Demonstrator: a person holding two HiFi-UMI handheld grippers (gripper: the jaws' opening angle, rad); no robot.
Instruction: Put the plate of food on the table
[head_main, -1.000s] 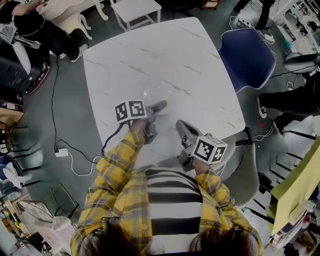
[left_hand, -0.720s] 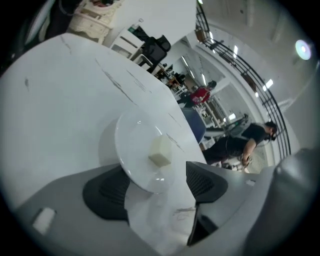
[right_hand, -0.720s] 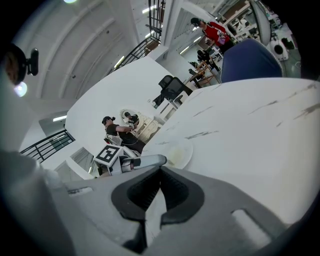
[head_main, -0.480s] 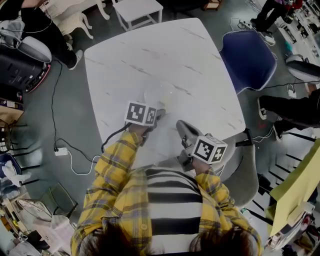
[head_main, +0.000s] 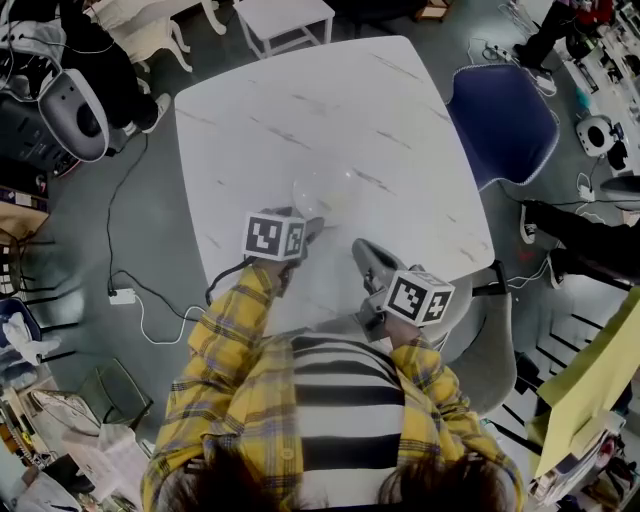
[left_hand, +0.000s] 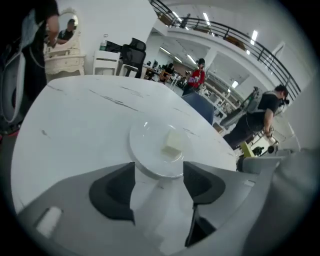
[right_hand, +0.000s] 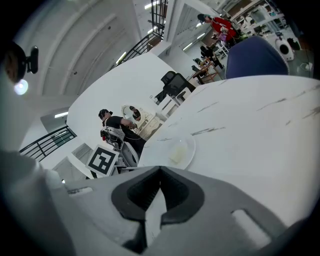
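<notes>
Entry 1. My left gripper (left_hand: 159, 172): jaws wide apart, gripping nothing. It is low over the near part of the table, and its marker cube faces up in the head view.

Entry 2. Small round clear glass plate (left_hand: 139, 150): flat on the white marble-veined table (head_main: 300, 100), near the middle of the half closest to me. Its near rim lies right at the mouth of my left jaws; I cannot tell whether either jaw touches it.

Entry 3. Pale cream block of food (left_hand: 173, 145): one piece, resting on the plate, right of its centre in the left gripper view.

Entry 4. My right gripper (right_hand: 160, 175): jaws drawn together, nothing between them. It is near the table's front edge, to the right of the plate and apart from it.

Entry 5. Blue padded chair (head_main: 500, 115): at the table's right side.

Entry 6. Yellow plaid sleeve (head_main: 235, 320): my left arm, behind the left gripper.
</notes>
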